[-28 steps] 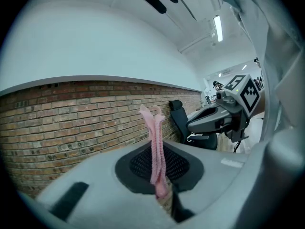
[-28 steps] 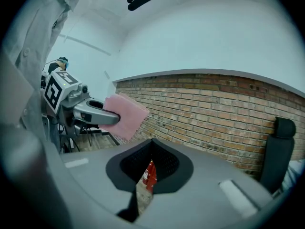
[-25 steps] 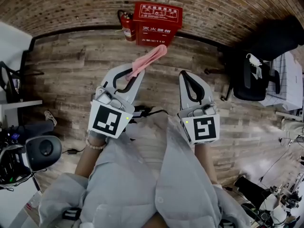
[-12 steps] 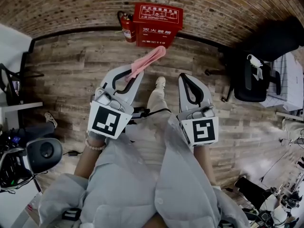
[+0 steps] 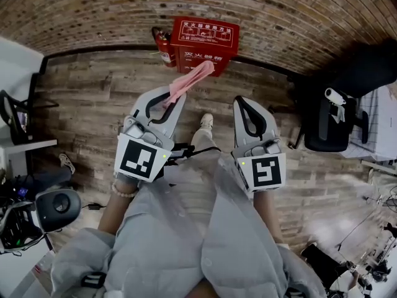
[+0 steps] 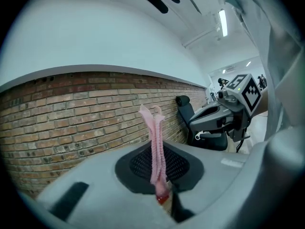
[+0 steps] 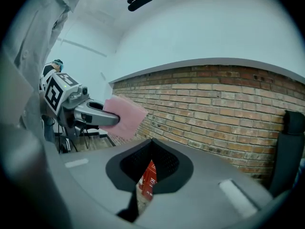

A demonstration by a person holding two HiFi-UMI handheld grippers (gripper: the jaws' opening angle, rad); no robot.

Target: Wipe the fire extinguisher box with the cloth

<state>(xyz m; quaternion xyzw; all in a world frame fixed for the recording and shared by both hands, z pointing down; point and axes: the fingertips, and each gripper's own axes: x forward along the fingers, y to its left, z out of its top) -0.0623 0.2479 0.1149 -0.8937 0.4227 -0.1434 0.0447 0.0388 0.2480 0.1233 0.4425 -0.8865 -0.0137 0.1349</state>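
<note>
**Asker:** At the foot of the rough, red-brown brick wall (image 5: 298, 17), what stands there?

**Describer:** At twelve o'clock from the person sits a red, rectangular fire extinguisher box (image 5: 205, 33) with white lettering. It rests on the grey wood-plank floor (image 5: 93, 98). Its faces look smooth and hard, probably painted metal. A red cylindrical fire extinguisher (image 5: 162, 41) stands just beside it, at its nine o'clock.

**Asker:** And the tongs?

**Describer:** The left gripper (image 5: 175, 96) is grey plastic with a black-and-white marker cube. Its jaws are pressed together on one end of a soft, pink, ribbed fabric cloth (image 5: 193, 78). The cloth sticks out as a narrow folded strip towards twelve o'clock, pointing at the box without touching it. Gripping it by the end leaves most of the fabric free for wiping, I judge.

**Asker:** The other one?

**Describer:** The right gripper (image 5: 247, 102) is at three o'clock of the left one. Its jaws are closed with nothing between them. A sliver of the red box shows through the slot below its black mesh pads. It seems to be held level beside the left gripper, in reserve.

**Asker:** Has wiping begun?

**Describer:** Seemingly not yet. The box stands well ahead of both grippers.
</note>
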